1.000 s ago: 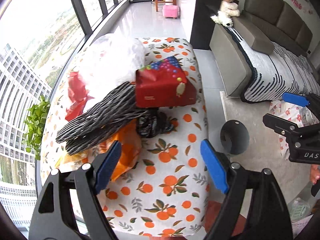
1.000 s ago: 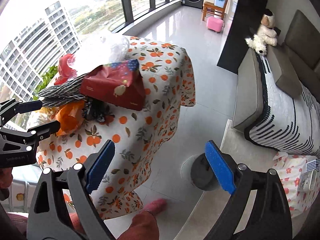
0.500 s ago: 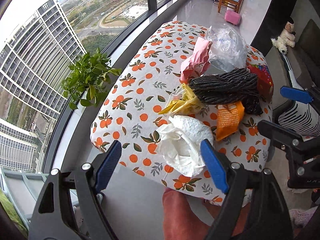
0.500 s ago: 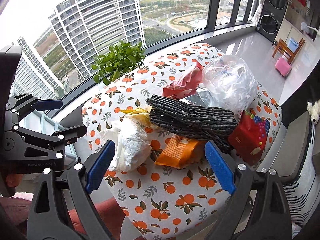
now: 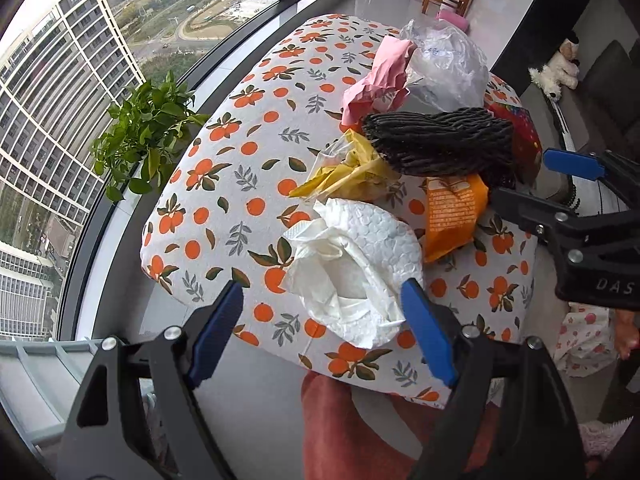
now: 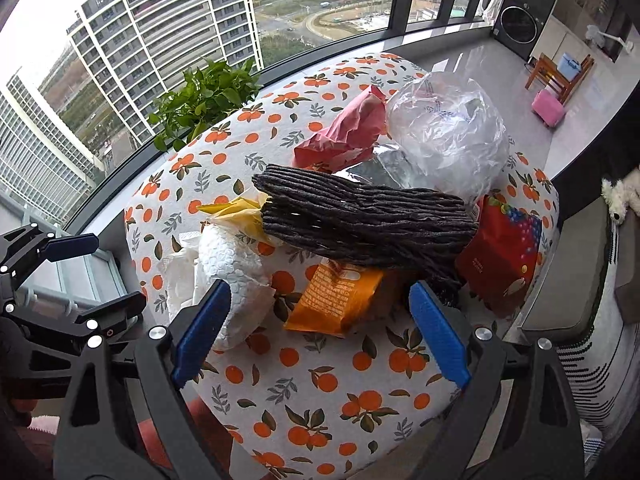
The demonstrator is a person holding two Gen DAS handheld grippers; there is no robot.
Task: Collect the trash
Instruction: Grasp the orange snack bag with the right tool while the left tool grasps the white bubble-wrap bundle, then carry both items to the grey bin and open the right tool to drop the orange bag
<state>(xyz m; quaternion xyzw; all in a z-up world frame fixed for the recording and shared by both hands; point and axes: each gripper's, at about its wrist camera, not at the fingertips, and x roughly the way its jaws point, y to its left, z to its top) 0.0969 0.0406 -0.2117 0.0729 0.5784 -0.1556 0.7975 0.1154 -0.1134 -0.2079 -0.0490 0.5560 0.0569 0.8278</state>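
My left gripper (image 5: 322,326): spread wide, holding nothing; its blue pads sit to either side of the white wad without touching it.
My right gripper (image 6: 318,330): also spread wide and empty, hanging over the near edge of the table.
White foam wrap (image 5: 356,268): straight ahead of my left gripper, between its pads, at the near edge of the table; off my right gripper's left pad.
Orange snack packet (image 6: 334,302): flat on the cloth directly ahead of my right gripper, between its pads; its far end is tucked under the black netting.
Black netting (image 6: 360,220): a ribbed bundle just beyond the orange packet, lying across the top of the pile.
Yellow wrapper (image 5: 348,172): beyond the white wad, touching the left end of the netting.
Pink paper bag (image 5: 378,80): farther out, behind the netting.
Clear plastic bag (image 6: 444,132): the farthest piece, crumpled, to the right of the pink bag.
Red box (image 6: 502,252): ahead and right of my right gripper, leaning against the netting's right end.
Table (image 6: 320,392): covered in an orange-print cloth, carrying the whole pile.
Potted plant (image 5: 148,136): far left of my left gripper, by the window.
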